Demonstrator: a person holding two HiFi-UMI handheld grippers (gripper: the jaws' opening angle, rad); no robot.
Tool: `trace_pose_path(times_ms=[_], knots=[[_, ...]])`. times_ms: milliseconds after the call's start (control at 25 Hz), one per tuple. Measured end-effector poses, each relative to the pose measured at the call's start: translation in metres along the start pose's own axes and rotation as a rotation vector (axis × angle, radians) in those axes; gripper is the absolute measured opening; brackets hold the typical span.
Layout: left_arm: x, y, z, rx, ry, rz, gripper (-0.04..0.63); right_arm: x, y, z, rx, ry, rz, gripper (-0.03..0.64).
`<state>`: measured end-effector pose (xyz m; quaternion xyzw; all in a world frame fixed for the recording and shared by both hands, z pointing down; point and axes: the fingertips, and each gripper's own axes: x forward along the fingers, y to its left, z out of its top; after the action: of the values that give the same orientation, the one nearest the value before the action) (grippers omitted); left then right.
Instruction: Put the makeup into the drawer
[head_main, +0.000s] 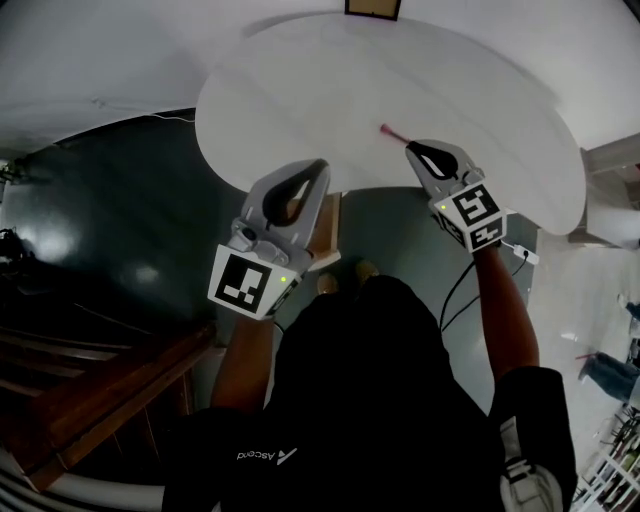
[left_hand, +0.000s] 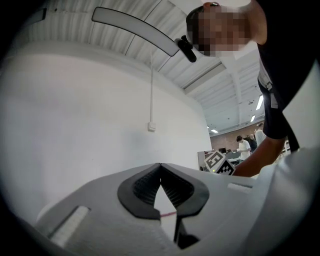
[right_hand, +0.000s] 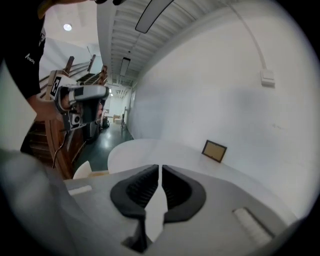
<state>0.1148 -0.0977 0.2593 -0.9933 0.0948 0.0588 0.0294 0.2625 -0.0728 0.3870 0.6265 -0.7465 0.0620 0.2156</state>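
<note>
A white table (head_main: 300, 90) is noted: smooth, matte, rounded in outline, set against a plain white wall (left_hand: 75, 115).

The makeup stick (head_main: 390, 132), thin and pink-red, is seen lying on the tabletop in the table's right half, well inside its near edge.

The right gripper (head_main: 412, 148) (right_hand: 160, 167), with a grey moulded shell and black ribbed pads, is held over the table just short of the stick. A narrow slit is seen between its jaws and nothing is caught in it. Contact between tips and stick cannot be told.

The left gripper (head_main: 318, 166) (left_hand: 160, 165), of the same build, is held at the table's near edge. Its jaw tips are pressed together. A thin pink line is seen low across the gap; what it is cannot be told.

- A pale wooden panel (head_main: 330, 225) is seen below the table's near edge, partly covered by the left gripper.
- A dark picture frame (head_main: 372, 8) (right_hand: 214, 150) with a tan face is propped at the table's far edge.
- A dark glossy floor (head_main: 100, 200) and dark wooden steps (head_main: 100, 390) are seen left of the table.
- A black cable (head_main: 455, 290) is seen trailing below the table's near edge.
</note>
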Motion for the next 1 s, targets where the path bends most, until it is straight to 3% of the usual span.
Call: trace_pose_path(times_ms=[360, 760, 1000], knots=[[0.006, 0.012, -0.011, 0.005, 0.064, 0.119, 0.011, 0.054, -0.032, -0.071, -0.111, 0.256, 0.102, 0.064], [0.007, 0.025, -0.022, 0.013, 0.111, 0.209, 0.011, 0.087, -0.053, -0.122, -0.104, 0.424, 0.203, 0.1], [0.002, 0.027, -0.027, 0.009, 0.137, 0.249, 0.011, 0.093, -0.058, -0.134, -0.096, 0.458, 0.253, 0.1]])
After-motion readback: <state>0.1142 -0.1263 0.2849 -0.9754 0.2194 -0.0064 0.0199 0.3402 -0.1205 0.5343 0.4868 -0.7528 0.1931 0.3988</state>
